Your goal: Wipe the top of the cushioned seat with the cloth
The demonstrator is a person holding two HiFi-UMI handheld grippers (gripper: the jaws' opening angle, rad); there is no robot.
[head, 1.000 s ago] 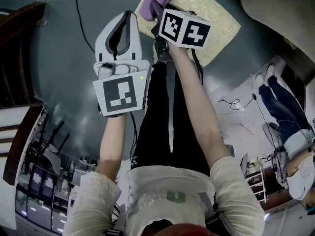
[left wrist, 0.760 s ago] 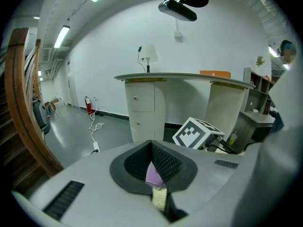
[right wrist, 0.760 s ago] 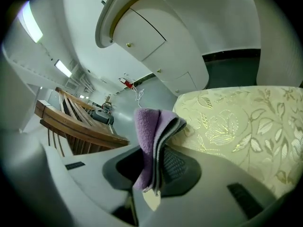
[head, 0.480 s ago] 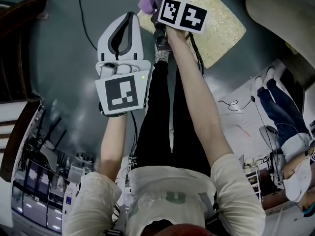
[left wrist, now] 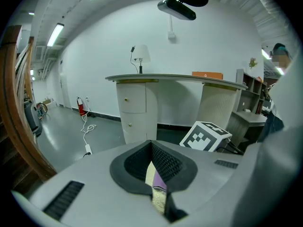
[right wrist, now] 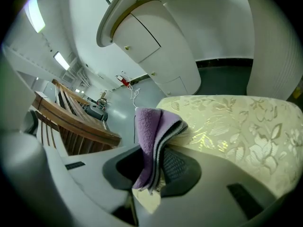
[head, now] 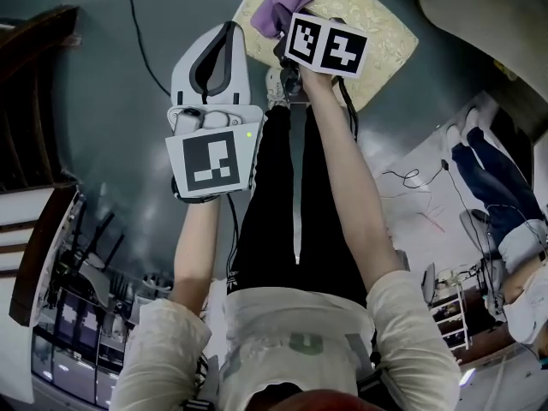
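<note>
Cloth (right wrist: 152, 136) on the cushioned seat (right wrist: 246, 131)
Right gripper (right wrist: 152, 171) pinches the folded purple cloth at the floral seat's edge; left gripper (left wrist: 154, 174), jaws clenched on nothing, hangs beside the seat.

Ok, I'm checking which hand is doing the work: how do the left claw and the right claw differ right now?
The right claw is shut on the purple cloth; the left claw is shut on nothing. The right claw is over the cushioned seat; the left claw hangs beside it, over the grey floor. Both have their jaws together.
</note>
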